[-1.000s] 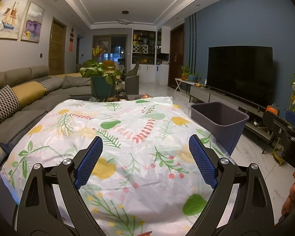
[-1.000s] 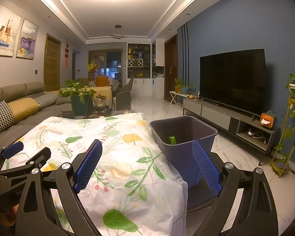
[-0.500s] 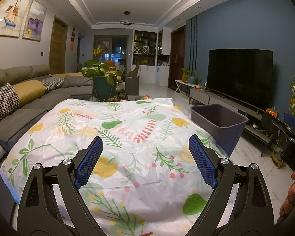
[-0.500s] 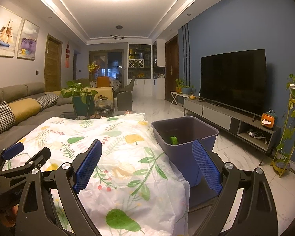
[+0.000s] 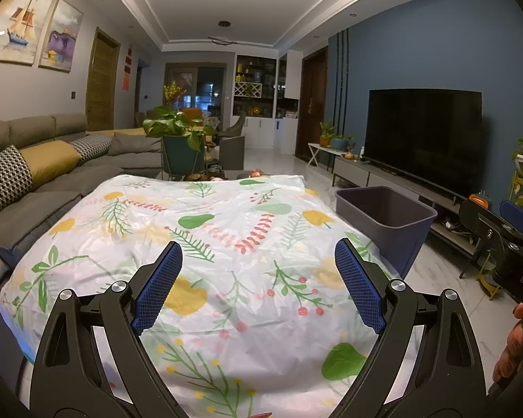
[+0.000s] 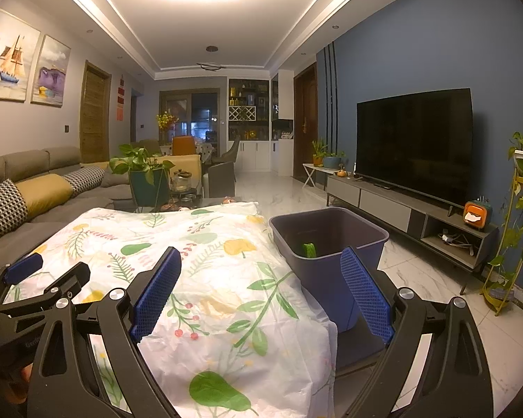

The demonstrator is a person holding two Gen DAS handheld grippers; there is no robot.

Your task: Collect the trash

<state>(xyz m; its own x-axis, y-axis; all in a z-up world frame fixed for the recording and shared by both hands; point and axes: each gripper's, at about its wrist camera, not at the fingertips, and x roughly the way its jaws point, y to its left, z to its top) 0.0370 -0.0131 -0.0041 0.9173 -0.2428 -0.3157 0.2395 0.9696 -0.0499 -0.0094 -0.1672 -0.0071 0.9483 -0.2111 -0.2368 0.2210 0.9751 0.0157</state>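
A table draped in a white plastic cloth printed with pears, leaves and berries (image 5: pixel 226 244) is being viewed over two black hand-held grippers with blue ribbed pads. The left gripper (image 5: pixel 258 285) is being held above the near half of the cloth, its fingers spread wide with nothing between them. The right gripper (image 6: pixel 261 292) is being held over the cloth's near right corner, likewise spread and empty; its right finger (image 6: pixel 364 292) is being seen against the wall of a dark purple rectangular plastic bin (image 6: pixel 331 237).

The bin is standing on the floor just beside the table's right edge, ahead and to the right of both grippers, its open top facing up. A small green piece of trash (image 6: pixel 309 250) is lying inside the bin against the near wall, below the rim; only one end is showing, so its long axis cannot be told. No trash is being seen on the cloth.

The cloth's right edge is hanging down beside the bin. A grey sofa with patterned and mustard cushions (image 5: pixel 52 174) is running along the table's left side, while open marble floor (image 6: pixel 453 306) is stretching between the bin and a low grey television cabinet (image 6: pixel 401 209).
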